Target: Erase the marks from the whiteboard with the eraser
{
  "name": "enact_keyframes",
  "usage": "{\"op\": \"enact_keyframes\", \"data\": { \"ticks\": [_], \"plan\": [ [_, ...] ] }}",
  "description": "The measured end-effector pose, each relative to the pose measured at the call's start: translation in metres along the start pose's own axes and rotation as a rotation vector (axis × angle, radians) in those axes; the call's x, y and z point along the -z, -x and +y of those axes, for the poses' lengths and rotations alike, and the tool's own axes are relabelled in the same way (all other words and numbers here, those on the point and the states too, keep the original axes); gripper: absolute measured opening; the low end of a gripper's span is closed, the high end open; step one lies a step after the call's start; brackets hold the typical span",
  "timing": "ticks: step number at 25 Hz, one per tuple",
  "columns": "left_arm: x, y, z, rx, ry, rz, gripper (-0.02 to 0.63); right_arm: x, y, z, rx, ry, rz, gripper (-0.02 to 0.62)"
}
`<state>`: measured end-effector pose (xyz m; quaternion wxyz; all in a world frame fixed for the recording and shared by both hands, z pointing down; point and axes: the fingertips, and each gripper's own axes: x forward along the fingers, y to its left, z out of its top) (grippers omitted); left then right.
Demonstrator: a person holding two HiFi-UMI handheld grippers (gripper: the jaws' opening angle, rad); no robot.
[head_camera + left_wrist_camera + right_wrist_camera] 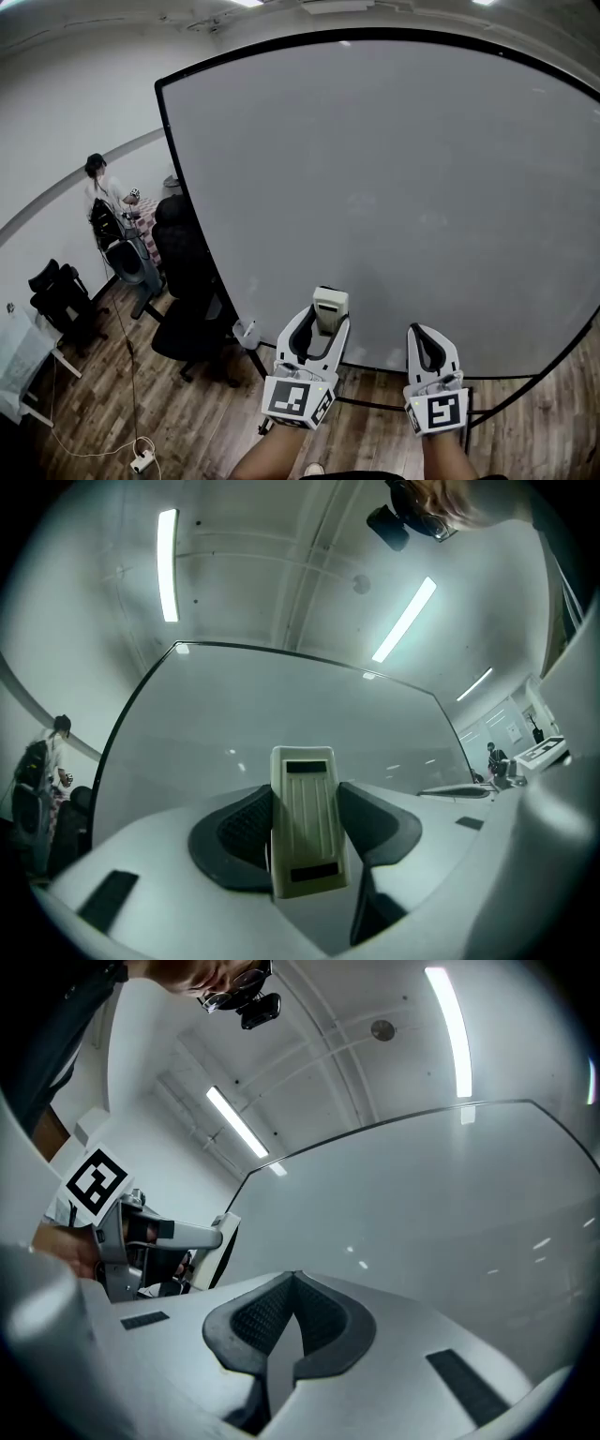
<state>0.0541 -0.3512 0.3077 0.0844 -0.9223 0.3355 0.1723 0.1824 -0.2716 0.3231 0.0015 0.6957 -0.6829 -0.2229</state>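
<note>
We clamp the eraser (330,307) in our left gripper (318,323) to wipe the whiteboard (394,169); the right gripper (428,336) has its jaws together, empty.

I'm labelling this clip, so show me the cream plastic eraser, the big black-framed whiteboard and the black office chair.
cream plastic eraser (304,827): left gripper view, middle of its ribbed back.
big black-framed whiteboard (394,178): head view, bare middle of its surface.
black office chair (183,255): head view, its backrest.
</note>
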Motion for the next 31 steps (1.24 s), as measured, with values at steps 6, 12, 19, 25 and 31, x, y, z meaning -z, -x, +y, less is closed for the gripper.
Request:
{"op": "enact_keyframes", "data": {
  "ticks": [6, 12, 19, 25, 31],
  "plan": [
    [0.024, 0.016, 0.005, -0.017, 0.011, 0.059, 0.241, 0.001, -0.007, 0.008, -0.023, 0.014, 0.001, 0.018],
    [0.032, 0.017, 0.004, -0.01, 0.026, 0.091, 0.241, 0.003, -0.013, 0.006, -0.02, 0.02, 0.017, 0.018],
    [0.033, 0.023, 0.008, -0.033, 0.026, 0.1, 0.241, 0.005, -0.014, 0.008, -0.026, 0.007, 0.009, 0.018],
    [0.033, 0.025, 0.011, -0.044, 0.028, 0.096, 0.241, -0.002, -0.016, 0.014, -0.028, 0.055, -0.007, 0.018],
    [0.035, 0.025, 0.01, -0.042, 0.046, 0.106, 0.241, -0.002, -0.017, 0.012, -0.026, 0.035, -0.016, 0.018]
  ]
}}
